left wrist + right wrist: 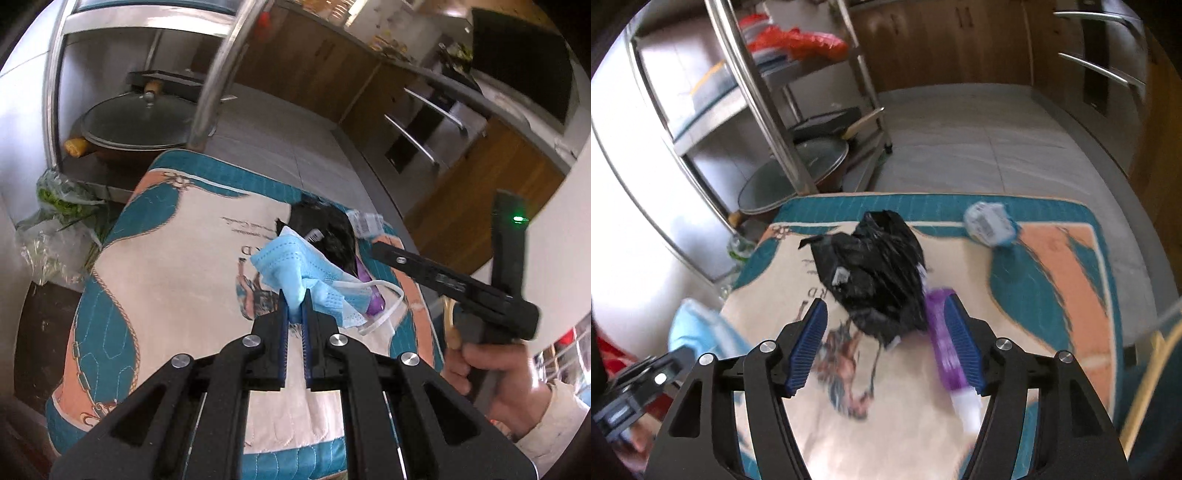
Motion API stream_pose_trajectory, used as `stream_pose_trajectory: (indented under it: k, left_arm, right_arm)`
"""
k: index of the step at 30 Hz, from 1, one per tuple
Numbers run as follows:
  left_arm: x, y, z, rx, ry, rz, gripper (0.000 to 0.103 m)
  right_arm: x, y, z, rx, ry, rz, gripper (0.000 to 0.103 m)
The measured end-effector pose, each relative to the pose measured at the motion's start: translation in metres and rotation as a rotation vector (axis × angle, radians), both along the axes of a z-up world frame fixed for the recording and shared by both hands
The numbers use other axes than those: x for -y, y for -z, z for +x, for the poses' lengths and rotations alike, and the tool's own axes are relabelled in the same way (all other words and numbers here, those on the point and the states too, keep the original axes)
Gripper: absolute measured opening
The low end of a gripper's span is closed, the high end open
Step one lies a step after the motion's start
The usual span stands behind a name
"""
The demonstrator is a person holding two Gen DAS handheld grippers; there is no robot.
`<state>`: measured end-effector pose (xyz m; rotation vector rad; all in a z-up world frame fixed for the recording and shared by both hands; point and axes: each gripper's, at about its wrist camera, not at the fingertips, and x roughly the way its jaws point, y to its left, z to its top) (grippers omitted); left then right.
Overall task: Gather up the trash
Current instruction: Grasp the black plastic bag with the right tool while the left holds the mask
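My left gripper (295,301) is shut on a blue face mask (295,266) and holds it above the patterned tablecloth (166,258). Its white ear loops (384,310) hang to the right. A black trash bag (871,273) lies on the cloth, with a purple tube (942,332) next to it on the right. My right gripper (886,317) is open, its jaws on either side of the near end of the bag; the right pad (960,332) is beside the tube. A crumpled white and blue wrapper (990,223) lies at the far right of the cloth.
A steel rack (757,96) with a lidded pan (136,129) stands behind the table on the left. A bag of greens (59,206) sits on the floor. Wooden cabinets (325,59) line the far side of the tiled floor.
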<state>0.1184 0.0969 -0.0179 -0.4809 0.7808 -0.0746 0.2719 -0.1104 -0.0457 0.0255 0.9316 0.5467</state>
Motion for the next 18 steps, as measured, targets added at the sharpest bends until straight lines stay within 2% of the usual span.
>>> stream_pose_trajectory:
  k: [7,8,10,11,12,14,18]
  left_arm:
    - [-0.012,0.000,-0.001,0.013,-0.044,-0.023,0.006]
    - [-0.014,0.001,-0.001,0.011,-0.048,-0.025,0.006]
    - [-0.017,0.002,0.000,0.008,-0.055,-0.027,0.006]
    - [-0.018,0.003,0.000,0.008,-0.059,-0.028,0.006]
    - [-0.019,0.003,-0.001,0.007,-0.063,-0.028,0.006]
    - [-0.021,0.003,-0.001,0.008,-0.074,-0.027,0.006]
    - [-0.024,0.003,-0.004,0.014,-0.098,-0.032,0.006]
  right_arm:
    - [-0.032,0.021,0.032,-0.021,-0.025,-0.052,0.067]
    - [-0.036,0.024,0.035,-0.021,-0.030,-0.061,0.064]
    - [-0.040,0.028,0.036,-0.026,-0.042,-0.070,0.043]
    - [-0.042,0.030,0.036,-0.033,-0.047,-0.076,0.024]
    - [-0.043,0.031,0.034,-0.036,-0.051,-0.076,0.013]
    - [-0.044,0.031,0.029,-0.033,-0.070,-0.063,0.004]
    - [-0.041,0.023,0.016,-0.022,-0.087,-0.026,0.002]
